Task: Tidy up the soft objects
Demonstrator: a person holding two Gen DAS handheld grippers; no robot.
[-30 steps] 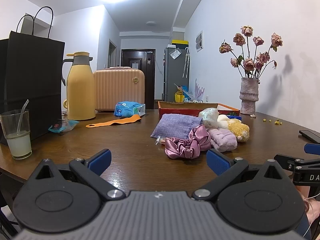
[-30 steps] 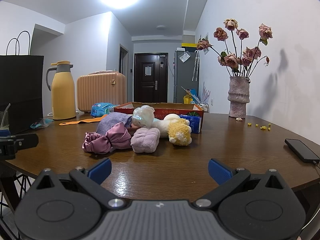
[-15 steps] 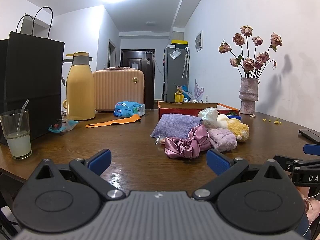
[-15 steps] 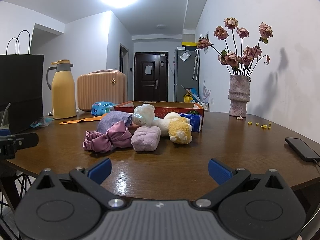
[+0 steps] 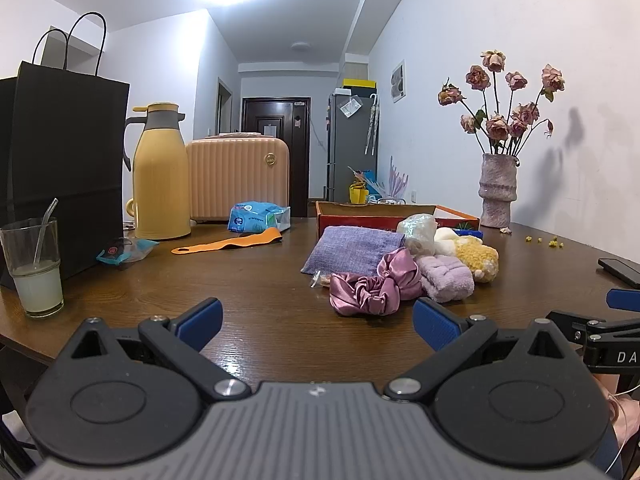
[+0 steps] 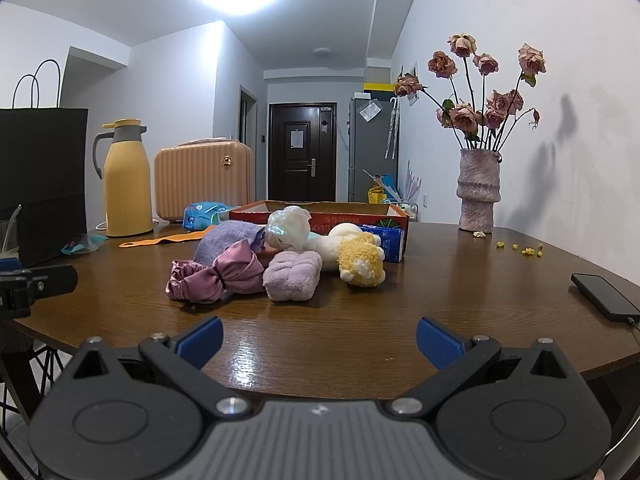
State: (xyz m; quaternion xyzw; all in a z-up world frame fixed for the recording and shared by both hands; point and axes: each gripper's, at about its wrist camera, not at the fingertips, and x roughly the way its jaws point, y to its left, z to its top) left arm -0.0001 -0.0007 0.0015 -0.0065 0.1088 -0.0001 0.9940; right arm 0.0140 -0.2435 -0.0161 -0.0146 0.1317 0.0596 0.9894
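A heap of soft things lies mid-table: a pink satin scrunchie (image 5: 372,286) (image 6: 216,274), a lilac folded towel (image 5: 446,280) (image 6: 292,274), a yellow-and-white plush toy (image 5: 476,256) (image 6: 360,264), a purple fabric pouch (image 5: 352,248) (image 6: 228,238) and a crinkled white bag (image 5: 418,230) (image 6: 288,226). A red cardboard box (image 5: 384,214) (image 6: 320,216) stands behind them. My left gripper (image 5: 316,322) is open and empty, short of the heap. My right gripper (image 6: 318,338) is open and empty near the table's front edge.
A black paper bag (image 5: 60,168), a glass with a straw (image 5: 34,268), a yellow thermos (image 5: 160,176), a peach case (image 5: 238,178), a blue packet (image 5: 256,216) and an orange strap (image 5: 232,242) stand left. A vase of dried roses (image 6: 478,188) and a phone (image 6: 604,296) are right.
The right gripper has crept slightly nearer the heap. The left gripper has barely moved. Nothing was grasped.
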